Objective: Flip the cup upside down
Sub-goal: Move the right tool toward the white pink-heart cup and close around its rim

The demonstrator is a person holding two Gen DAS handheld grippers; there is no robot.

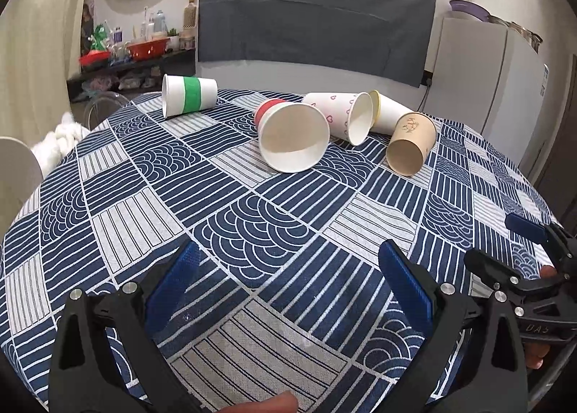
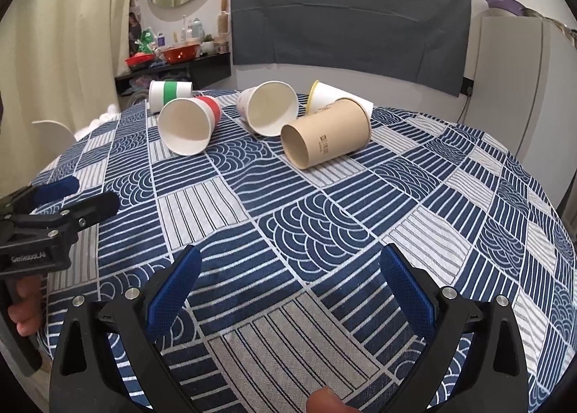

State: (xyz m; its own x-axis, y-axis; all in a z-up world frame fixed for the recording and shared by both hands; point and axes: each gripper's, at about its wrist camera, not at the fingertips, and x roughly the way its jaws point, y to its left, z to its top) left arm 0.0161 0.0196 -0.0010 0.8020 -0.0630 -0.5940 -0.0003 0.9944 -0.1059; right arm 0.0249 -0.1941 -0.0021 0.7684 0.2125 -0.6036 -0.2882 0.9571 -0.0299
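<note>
Several paper cups lie on their sides at the far part of the table. A green-banded cup [image 1: 189, 96] [image 2: 169, 93] is far left. A red-banded cup [image 1: 292, 137] [image 2: 189, 124] opens toward me. A heart-printed cup [image 1: 342, 115] [image 2: 268, 108], a yellow-rimmed cup [image 1: 387, 112] [image 2: 324, 94] and a brown cup [image 1: 411, 142] [image 2: 326, 133] lie to the right. My left gripper [image 1: 288, 269] [image 2: 77, 193] is open and empty over the near cloth. My right gripper [image 2: 288, 269] [image 1: 501, 243] is open and empty, well short of the cups.
The round table has a blue and white patterned cloth [image 1: 252, 218] [image 2: 324, 218]. A grey-covered panel [image 1: 313, 20] stands behind it, a white fridge [image 1: 479, 63] at the right, a cluttered shelf [image 1: 133, 52] and a chair [image 1: 104, 106] at the left.
</note>
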